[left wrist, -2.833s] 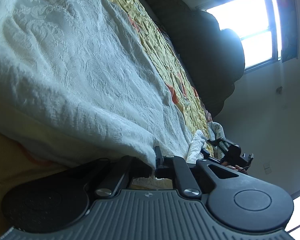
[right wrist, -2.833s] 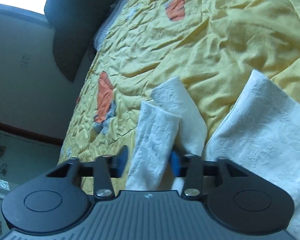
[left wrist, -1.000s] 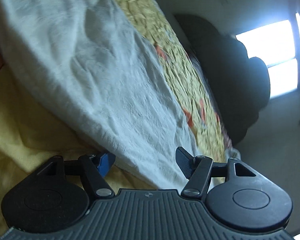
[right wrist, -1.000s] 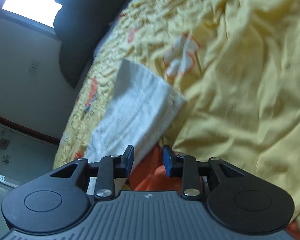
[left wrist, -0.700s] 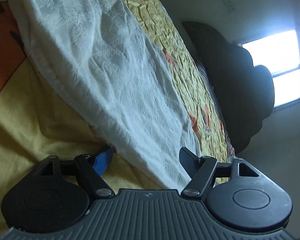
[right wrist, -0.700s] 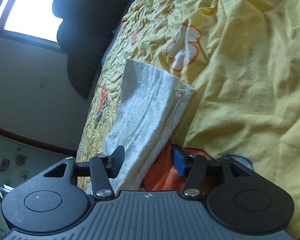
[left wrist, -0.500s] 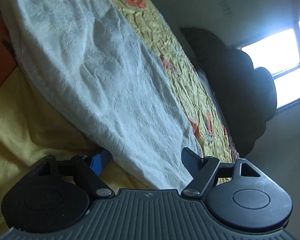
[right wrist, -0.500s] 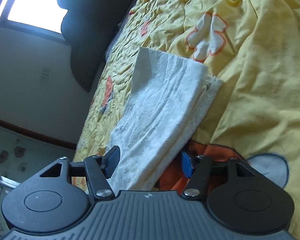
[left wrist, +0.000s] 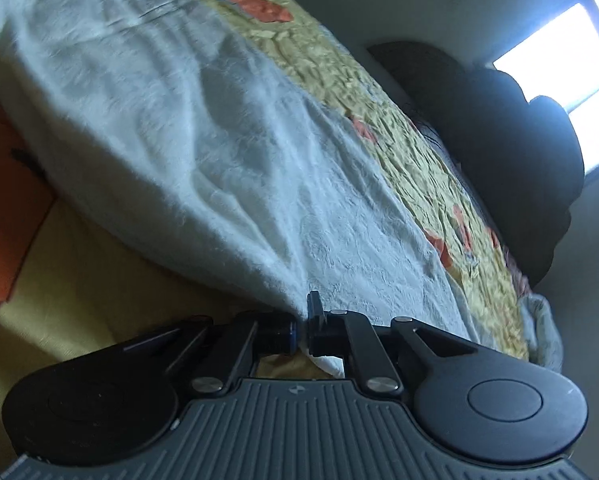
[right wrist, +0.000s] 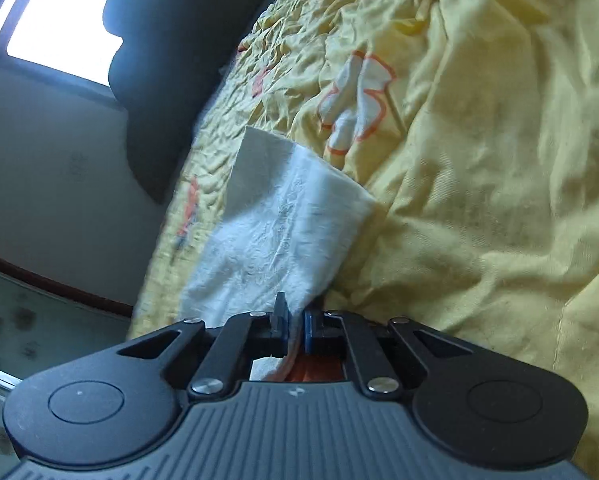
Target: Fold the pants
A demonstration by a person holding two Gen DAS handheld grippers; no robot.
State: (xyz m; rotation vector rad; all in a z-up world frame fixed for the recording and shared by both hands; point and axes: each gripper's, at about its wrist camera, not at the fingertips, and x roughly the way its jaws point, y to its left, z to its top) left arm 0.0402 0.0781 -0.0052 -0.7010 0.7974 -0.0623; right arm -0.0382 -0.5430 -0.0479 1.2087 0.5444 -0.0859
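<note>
The white pants (left wrist: 203, 128) lie stretched out on a bed covered by a yellow quilt (right wrist: 479, 200) printed with orange and white flowers. In the left wrist view the cloth runs as one long, wrinkled band away from the camera across the bed, with the yellow quilt showing on both sides of it. The left gripper (left wrist: 302, 326) has its fingers drawn narrow, pinching the near edge of the pants between them; the fabric rises from that pinch in taut creases.

In the right wrist view a folded leg end of the pants (right wrist: 283, 224) lies flat on the quilt, its square far corner pointing toward the white flower print (right wrist: 355, 100). The right gripper (right wrist: 294, 330) also has its fingers close together, clamped on the near edge of this white cloth, with an orange patch of the quilt just below them.

Toward the head of the bed stands a dark headboard (left wrist: 511, 148), and behind it a bright window (right wrist: 59, 28) in a pale wall.
</note>
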